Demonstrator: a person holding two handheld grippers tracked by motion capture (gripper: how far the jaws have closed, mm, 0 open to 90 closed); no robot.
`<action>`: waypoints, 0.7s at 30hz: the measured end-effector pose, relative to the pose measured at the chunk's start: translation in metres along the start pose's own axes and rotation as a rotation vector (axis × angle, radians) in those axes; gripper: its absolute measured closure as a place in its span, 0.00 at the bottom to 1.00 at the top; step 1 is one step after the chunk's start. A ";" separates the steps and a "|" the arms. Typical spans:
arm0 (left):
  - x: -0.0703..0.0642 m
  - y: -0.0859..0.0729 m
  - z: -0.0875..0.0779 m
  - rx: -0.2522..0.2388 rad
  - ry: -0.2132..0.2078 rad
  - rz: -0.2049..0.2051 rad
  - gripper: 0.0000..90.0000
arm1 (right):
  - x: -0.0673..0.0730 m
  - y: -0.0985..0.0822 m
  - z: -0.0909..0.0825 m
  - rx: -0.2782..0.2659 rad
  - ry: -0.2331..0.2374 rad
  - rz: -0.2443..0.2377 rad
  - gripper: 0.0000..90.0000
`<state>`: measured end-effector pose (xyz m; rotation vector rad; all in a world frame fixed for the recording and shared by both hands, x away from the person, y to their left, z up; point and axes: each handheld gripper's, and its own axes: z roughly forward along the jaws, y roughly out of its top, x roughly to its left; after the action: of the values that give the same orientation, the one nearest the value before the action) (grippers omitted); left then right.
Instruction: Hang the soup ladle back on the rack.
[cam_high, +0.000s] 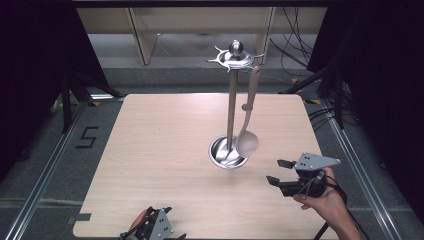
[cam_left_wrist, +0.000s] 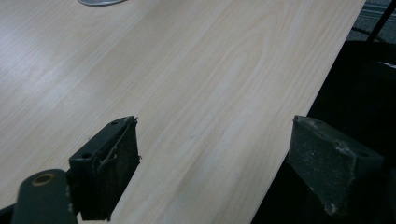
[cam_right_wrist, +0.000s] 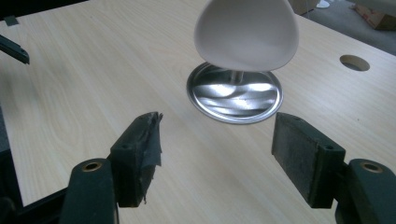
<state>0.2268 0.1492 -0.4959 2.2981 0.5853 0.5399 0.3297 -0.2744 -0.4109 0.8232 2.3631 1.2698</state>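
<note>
Table (cam_high: 165, 150) of pale wood is seen spread before dark curtains and cables, with a metal stand (cam_high: 231, 110) set on it right of centre. A ladle (cam_high: 248, 125) is hung from the stand's top, its bowl just above the round base. The right gripper (cam_high: 276, 171) is held near that base, jaws spread wide, nothing pinched. The left gripper (cam_left_wrist: 215, 163) is kept at the near edge, jaws likewise apart and empty.

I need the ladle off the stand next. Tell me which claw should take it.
Right. The right claw is open, empty and aimed at the ladle hanging on the stand, with its bowl just ahead. The left claw sits at the table's near edge, farther off.
</note>
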 end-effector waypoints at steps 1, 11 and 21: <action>0.000 0.000 0.000 0.000 -0.001 -0.002 0.17 | 0.002 -0.001 -0.001 -0.001 -0.003 0.026 0.37; -0.001 -0.001 -0.001 -0.018 -0.006 -0.013 0.17 | 0.010 -0.011 -0.001 0.027 0.002 0.043 0.35; -0.001 -0.001 0.000 -0.003 0.001 0.004 0.17 | 0.012 -0.020 0.002 0.030 -0.001 0.034 0.33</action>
<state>0.2257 0.1499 -0.4967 2.2966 0.5796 0.5436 0.3151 -0.2747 -0.4288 0.8761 2.3824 1.2497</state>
